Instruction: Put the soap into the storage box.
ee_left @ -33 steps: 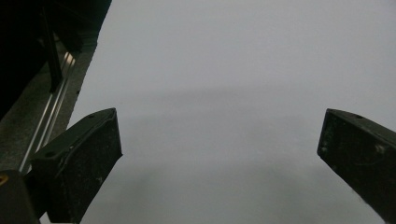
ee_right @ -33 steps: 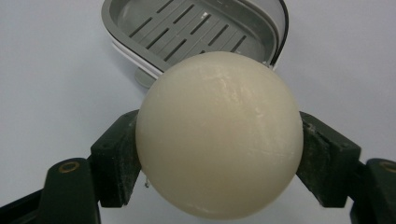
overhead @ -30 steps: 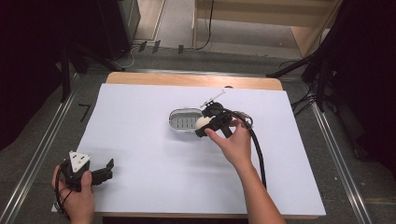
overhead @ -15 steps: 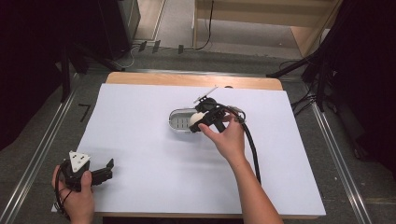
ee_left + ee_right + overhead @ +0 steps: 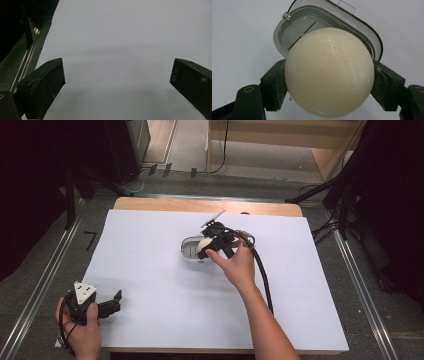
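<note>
A round cream-white soap sits clamped between my right gripper's two black pads. In the high view the right gripper holds the soap over the right end of a grey oval soap case near the table's middle. The case lies open below and beyond the soap, its clear lid folded back. My left gripper rests at the front left of the table. Its jaws stand wide open over bare white sheet, as the left gripper view shows.
A white sheet covers the wooden table. The right gripper's thick black cable trails along the forearm toward the front. Metal rails run along the table's left and right sides.
My right gripper has carried the soap leftward, from beside the case's right end to over it. The left gripper has stayed where it was.
</note>
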